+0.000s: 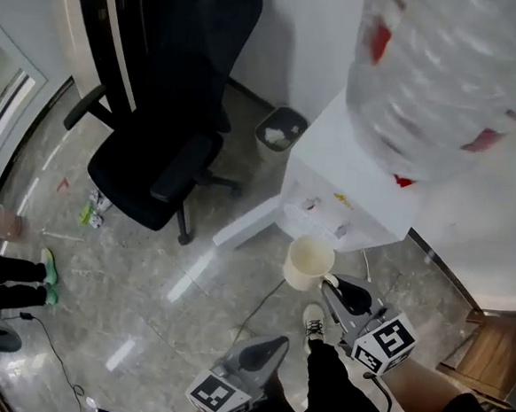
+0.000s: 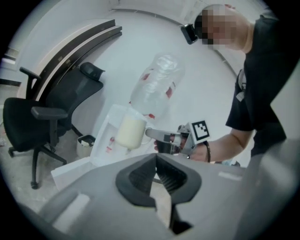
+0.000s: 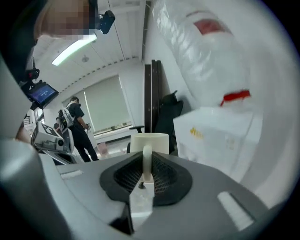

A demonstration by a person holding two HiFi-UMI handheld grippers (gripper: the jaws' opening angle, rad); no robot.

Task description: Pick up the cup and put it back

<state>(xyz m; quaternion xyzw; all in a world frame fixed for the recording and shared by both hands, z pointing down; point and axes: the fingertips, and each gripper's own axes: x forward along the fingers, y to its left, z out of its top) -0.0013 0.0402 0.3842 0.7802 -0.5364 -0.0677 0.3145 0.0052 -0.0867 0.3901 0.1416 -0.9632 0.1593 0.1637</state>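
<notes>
While the black office chair (image 1: pixel 161 140) stands on the grey floor well to the left of the white water dispenser (image 1: pixel 333 158), a small waste bin (image 1: pixel 280 129) sits just beside the dispenser's left flank, against the wall. Nearer the person, below and left of the dispenser's front, the left tongs (image 1: pixel 275 344) hang low, pressed together with nothing between them, pointing up toward the dispenser.

Next comes the cream cup (image 1: pixel 308 262), held upright in the air just in front of the dispenser's taps, clear of the floor and mouth upward. From the left gripper view the cup (image 2: pixel 131 132) hangs before the dispenser's front panel, under the tilted bottle (image 2: pixel 154 84). The right tongs (image 1: pixel 331 288) reach in from the side away from the dispenser and pinch the cup's handle (image 3: pixel 146 161) between their ribbed pads, the cup's body sitting just past their tips. Above it all the big clear bottle (image 1: pixel 446 73) stands on the dispenser's top.
</notes>
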